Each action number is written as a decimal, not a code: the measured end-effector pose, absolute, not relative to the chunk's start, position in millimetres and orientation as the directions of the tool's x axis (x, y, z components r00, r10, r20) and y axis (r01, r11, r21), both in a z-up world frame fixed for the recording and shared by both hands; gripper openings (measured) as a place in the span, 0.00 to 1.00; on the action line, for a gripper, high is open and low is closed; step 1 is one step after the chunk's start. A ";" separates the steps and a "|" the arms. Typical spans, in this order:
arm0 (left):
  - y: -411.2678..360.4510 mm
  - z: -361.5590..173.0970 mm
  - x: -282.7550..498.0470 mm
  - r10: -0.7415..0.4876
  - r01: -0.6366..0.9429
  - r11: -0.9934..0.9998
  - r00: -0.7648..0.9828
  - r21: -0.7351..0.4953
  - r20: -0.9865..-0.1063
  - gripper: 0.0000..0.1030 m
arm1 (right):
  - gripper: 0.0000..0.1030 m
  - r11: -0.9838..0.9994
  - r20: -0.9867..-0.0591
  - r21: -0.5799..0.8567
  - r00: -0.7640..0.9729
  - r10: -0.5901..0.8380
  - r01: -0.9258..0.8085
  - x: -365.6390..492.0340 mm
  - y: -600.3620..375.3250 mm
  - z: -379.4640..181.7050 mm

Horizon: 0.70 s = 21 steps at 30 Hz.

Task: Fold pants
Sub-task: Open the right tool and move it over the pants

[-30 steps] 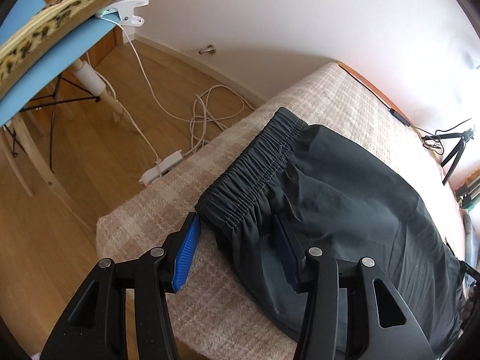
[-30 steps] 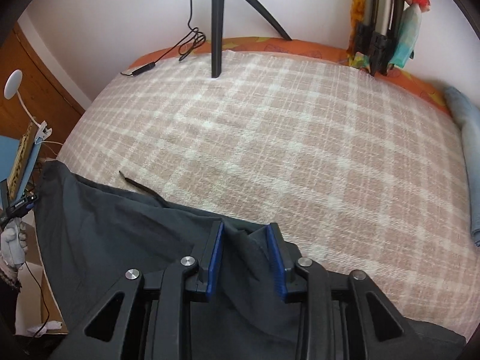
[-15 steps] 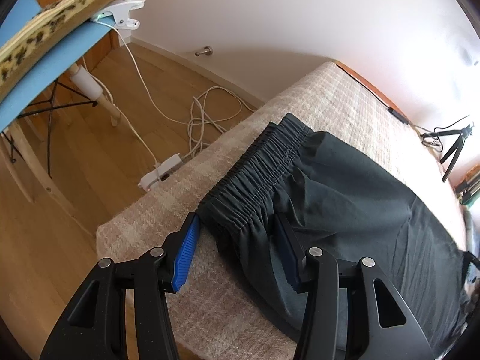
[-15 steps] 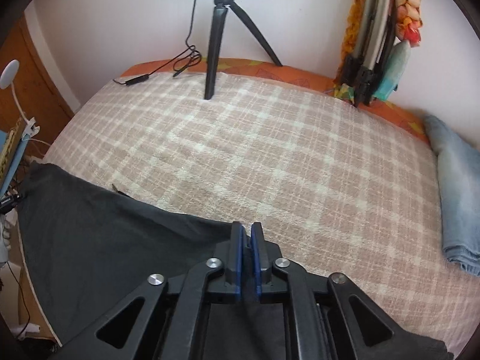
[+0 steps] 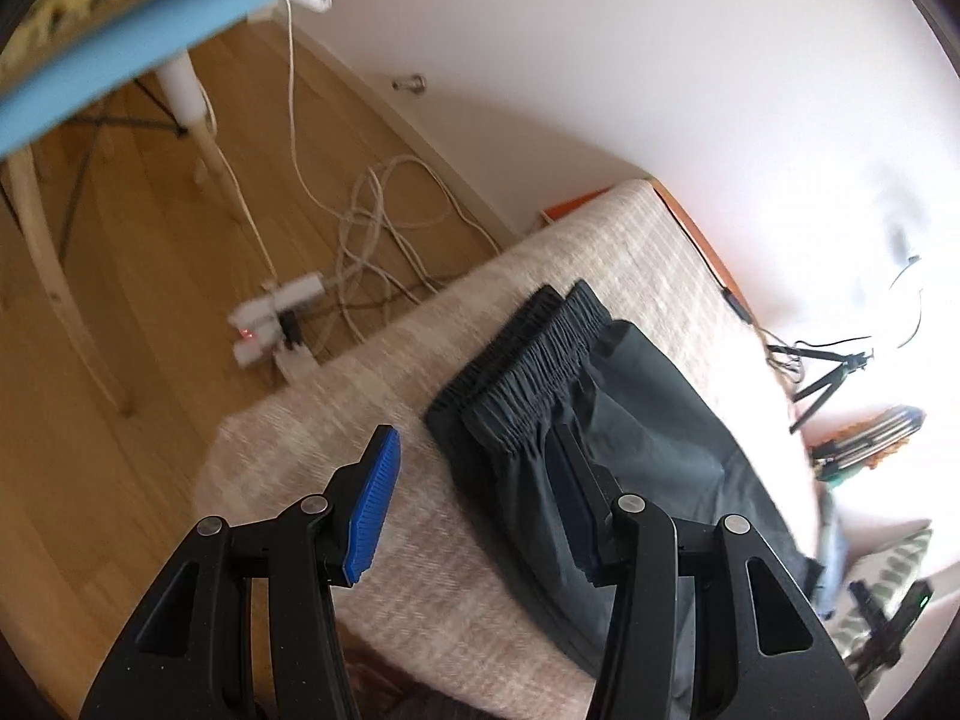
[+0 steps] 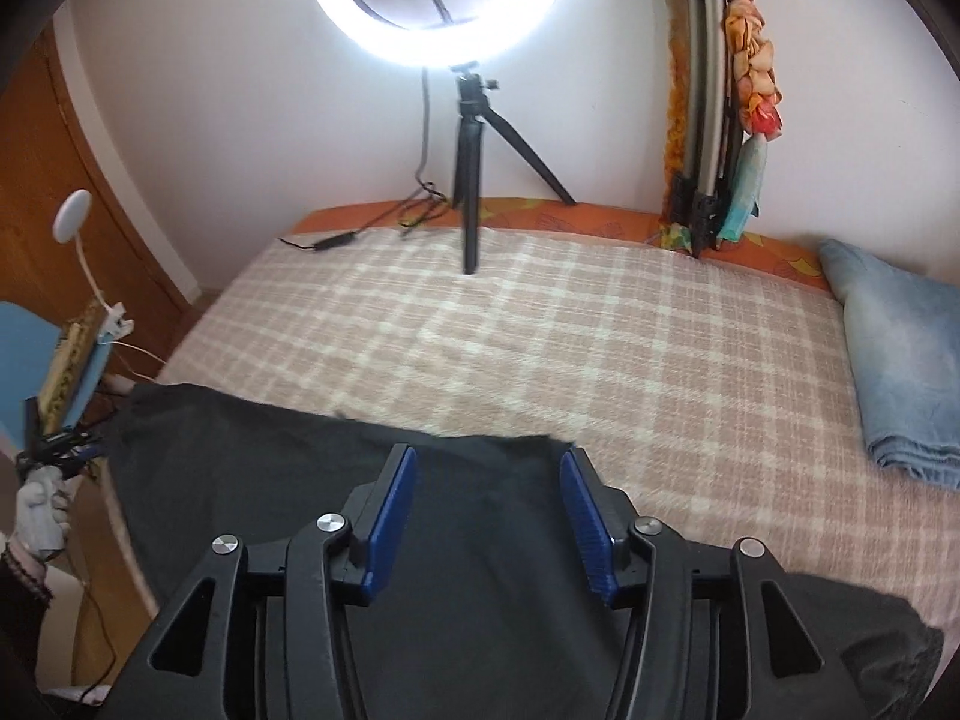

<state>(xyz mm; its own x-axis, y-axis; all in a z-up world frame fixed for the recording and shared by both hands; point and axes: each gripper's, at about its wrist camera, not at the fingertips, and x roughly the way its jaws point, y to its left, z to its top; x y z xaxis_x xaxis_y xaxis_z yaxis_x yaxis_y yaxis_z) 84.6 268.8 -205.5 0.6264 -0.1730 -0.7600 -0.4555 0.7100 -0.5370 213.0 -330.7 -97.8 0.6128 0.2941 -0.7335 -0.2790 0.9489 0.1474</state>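
Observation:
Dark grey pants (image 5: 624, 420) lie on the checked bed cover (image 5: 420, 552), folded lengthwise, with the gathered elastic waistband (image 5: 528, 354) toward the bed's end. My left gripper (image 5: 474, 480) is open and raised above the bed just short of the waistband corner, holding nothing. In the right wrist view the pants (image 6: 288, 468) spread flat below my right gripper (image 6: 489, 486), which is open above the fabric and empty.
A ring light on a tripod (image 6: 468, 180) stands at the far side of the bed. Folded blue jeans (image 6: 900, 360) lie at the right. White cables and a power strip (image 5: 276, 312) lie on the wooden floor. A blue chair (image 5: 108, 54) stands at the left.
My right gripper, shut on the pants fabric half a second ago, has opened and let go. My left gripper has lifted away from the waistband. The waistband now lies doubled.

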 end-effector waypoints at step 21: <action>240.6 -215.3 101.4 -0.005 -0.541 0.699 0.649 -0.467 -0.760 0.22 | 0.52 0.927 -0.701 0.165 0.622 0.350 -0.336 155.9 -295.0 -69.2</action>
